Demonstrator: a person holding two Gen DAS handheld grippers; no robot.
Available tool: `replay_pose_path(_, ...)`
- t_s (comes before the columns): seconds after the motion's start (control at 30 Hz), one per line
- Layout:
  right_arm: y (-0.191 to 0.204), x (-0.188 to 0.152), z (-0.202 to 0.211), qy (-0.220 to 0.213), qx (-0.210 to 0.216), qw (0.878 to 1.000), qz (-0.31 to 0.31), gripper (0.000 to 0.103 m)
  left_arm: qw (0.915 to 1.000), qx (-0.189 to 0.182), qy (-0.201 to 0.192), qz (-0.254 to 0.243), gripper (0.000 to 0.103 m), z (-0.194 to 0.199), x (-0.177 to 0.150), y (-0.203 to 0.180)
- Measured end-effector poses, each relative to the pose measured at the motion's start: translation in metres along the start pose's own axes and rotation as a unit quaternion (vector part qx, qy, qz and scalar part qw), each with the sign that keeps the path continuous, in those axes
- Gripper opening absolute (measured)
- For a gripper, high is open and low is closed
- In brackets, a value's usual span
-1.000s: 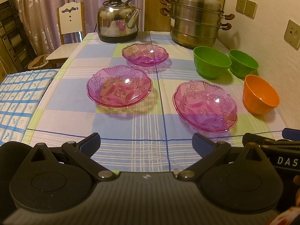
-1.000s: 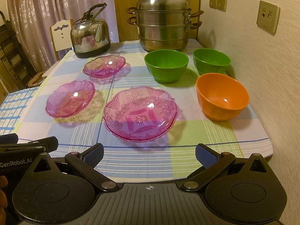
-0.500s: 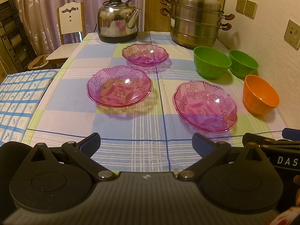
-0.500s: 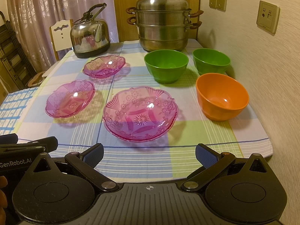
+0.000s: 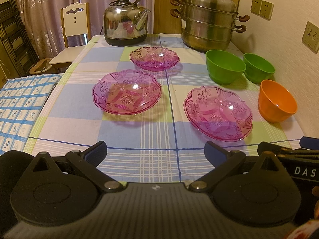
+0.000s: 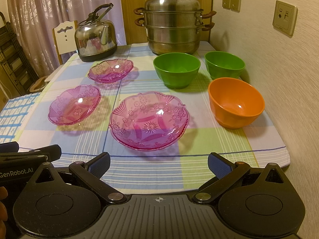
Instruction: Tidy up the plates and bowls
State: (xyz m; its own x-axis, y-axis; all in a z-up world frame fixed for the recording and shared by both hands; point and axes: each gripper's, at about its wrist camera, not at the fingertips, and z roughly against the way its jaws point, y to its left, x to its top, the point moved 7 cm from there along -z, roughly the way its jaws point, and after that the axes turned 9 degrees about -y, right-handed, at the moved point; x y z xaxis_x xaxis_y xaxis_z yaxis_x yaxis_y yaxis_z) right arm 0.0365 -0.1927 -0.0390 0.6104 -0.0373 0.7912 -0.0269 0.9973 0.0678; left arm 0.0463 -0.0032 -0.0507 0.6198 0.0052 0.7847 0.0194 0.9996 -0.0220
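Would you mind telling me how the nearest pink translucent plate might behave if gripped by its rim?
The nearest pink translucent plate looks rigid, so it should not flex. Its glossy moulded surface may be slippery between pads. The shallow scalloped rim gives little to pinch, so it might tilt when lifted.

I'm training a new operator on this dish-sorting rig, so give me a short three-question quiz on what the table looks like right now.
1. True or false: the orange plastic bowl is nested inside one of the green plastic bowls.
2. How many pink patterned glass plates lie on the checked tablecloth?
A) two B) three C) four
3. Fill in: both the left gripper and the right gripper have their jaws ____ and hold nothing.

Key
1. False: it stands alone, nearer than the larger green bowl and the smaller green bowl.
2. B: the near plate, the left plate and the far plate, all apart.
3. Open.
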Motion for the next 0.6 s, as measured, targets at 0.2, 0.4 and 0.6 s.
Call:
replay_pose_path(0.2,0.0,0.0,-0.0001,0.0,0.0,1.0,0.0,0.103,1.0,0.0,0.0,0.0,0.103,0.0,0.0002,0.0002)
replay_pose_path(0.4,0.0001,0.0002,-0.0002,0.0,0.0,1.0,0.0,0.103,1.0,0.0,-0.001,0.0,0.103,-0.0002,0.0011,-0.0007)
replay_pose_path(0.6,0.0001,0.0011,-0.0007,0.0,0.0,1.0,0.0,0.103,1.0,0.0,-0.002,-0.001,0.103,-0.0007,0.0034,-0.0026)
